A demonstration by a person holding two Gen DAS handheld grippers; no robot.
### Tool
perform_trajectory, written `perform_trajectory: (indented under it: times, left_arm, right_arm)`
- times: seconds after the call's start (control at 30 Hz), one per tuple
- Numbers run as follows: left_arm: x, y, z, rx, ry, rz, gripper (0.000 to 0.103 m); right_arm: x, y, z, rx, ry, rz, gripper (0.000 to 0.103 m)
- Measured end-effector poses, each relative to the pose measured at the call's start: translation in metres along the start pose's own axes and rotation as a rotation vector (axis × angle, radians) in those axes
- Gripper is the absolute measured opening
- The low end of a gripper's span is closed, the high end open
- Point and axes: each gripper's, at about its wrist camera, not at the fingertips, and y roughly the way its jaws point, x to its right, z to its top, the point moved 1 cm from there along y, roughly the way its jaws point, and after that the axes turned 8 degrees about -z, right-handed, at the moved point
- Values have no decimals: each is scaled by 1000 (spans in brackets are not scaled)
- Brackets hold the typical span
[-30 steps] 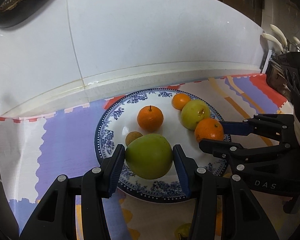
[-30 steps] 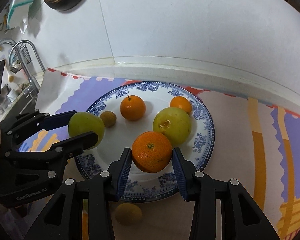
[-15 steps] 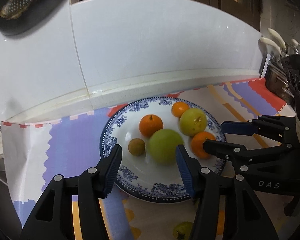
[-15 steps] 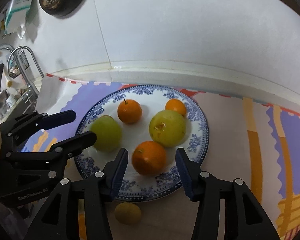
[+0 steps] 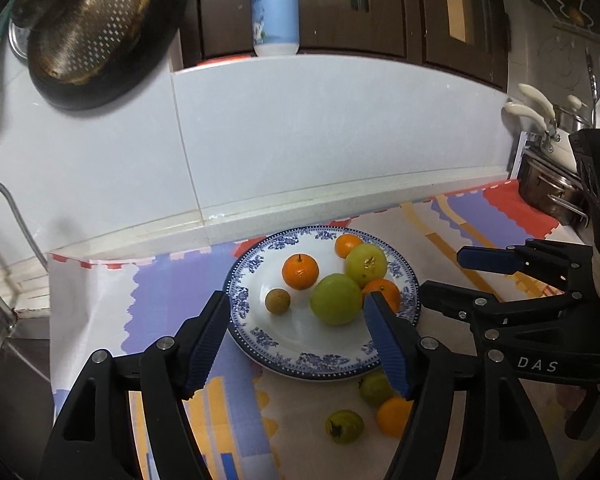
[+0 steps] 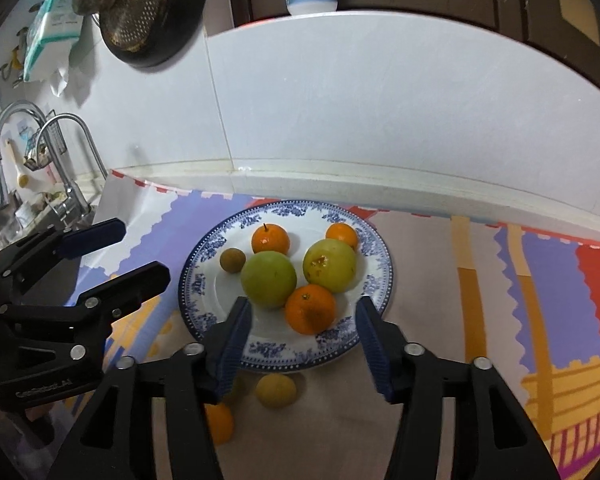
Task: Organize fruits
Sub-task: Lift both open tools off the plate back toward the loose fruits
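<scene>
A blue-and-white plate [image 5: 260, 338] [image 6: 204, 276] holds a green apple [image 5: 336, 299] [image 6: 269, 279], a yellow-green apple [image 5: 366, 265] [image 6: 330, 266], three oranges [image 5: 300, 271] [image 6: 310, 309] [image 6: 341, 236] and a small brown fruit [image 5: 277, 301] [image 6: 232, 259]. My left gripper [image 5: 300, 340] is open and empty, raised in front of the plate. My right gripper [image 6: 304, 340] is open and empty, also raised in front of the plate. Loose fruits lie on the mat in front of the plate: a green one [image 5: 344, 426], an orange [image 5: 392, 416] [image 6: 220, 422] and a yellowish one [image 6: 276, 390].
The plate sits on a patterned mat [image 5: 160, 304] against a white tiled backsplash [image 5: 300, 140]. A faucet and sink [image 6: 60, 168] are at the left. A metal pot [image 5: 548, 192] stands at the right. A colander [image 5: 84, 24] hangs above.
Both grippers let go of their fruit, the left of the green apple and the right of an orange. Both opened and drew back and up from the plate.
</scene>
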Motion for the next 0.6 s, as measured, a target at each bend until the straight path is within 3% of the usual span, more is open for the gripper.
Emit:
perform_trajectory:
  times: [0.6]
  left_arm:
    - [4,-50,-25,31,54,42,73]
  right_arm:
    - [-23,-44,-23,30,-36,-27,59]
